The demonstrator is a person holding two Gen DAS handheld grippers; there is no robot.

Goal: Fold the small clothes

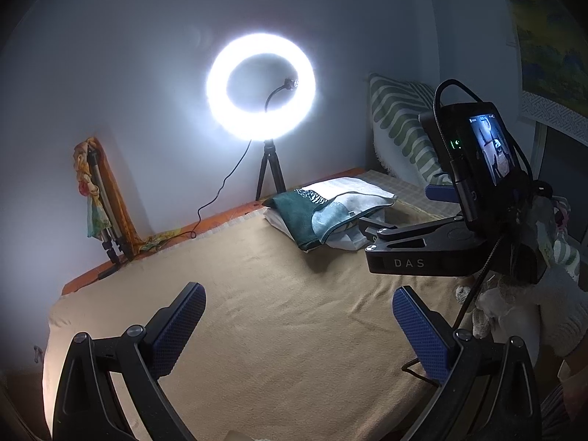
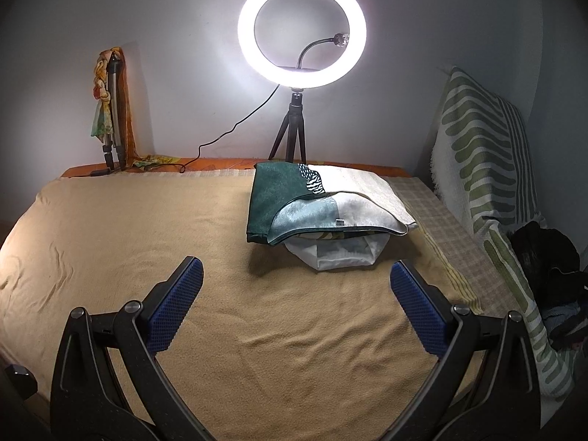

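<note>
While both hover over the tan blanket (image 2: 294,330), the left gripper (image 1: 297,327) and right gripper (image 2: 294,294) gape wide, holding nothing. Folded clothes (image 2: 323,213) lie stacked near the ring light (image 2: 301,29); a loose heap (image 1: 522,294), seemingly garments, sits beside the left one

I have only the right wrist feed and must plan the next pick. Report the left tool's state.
Observer: The left tool is open and empty, over the tan blanket.
Operator: Find me unfolded clothes outside my view.
Observer: A heap of pale lacy cloth lies at the blanket's right edge, nearer than the folded stack.
</note>
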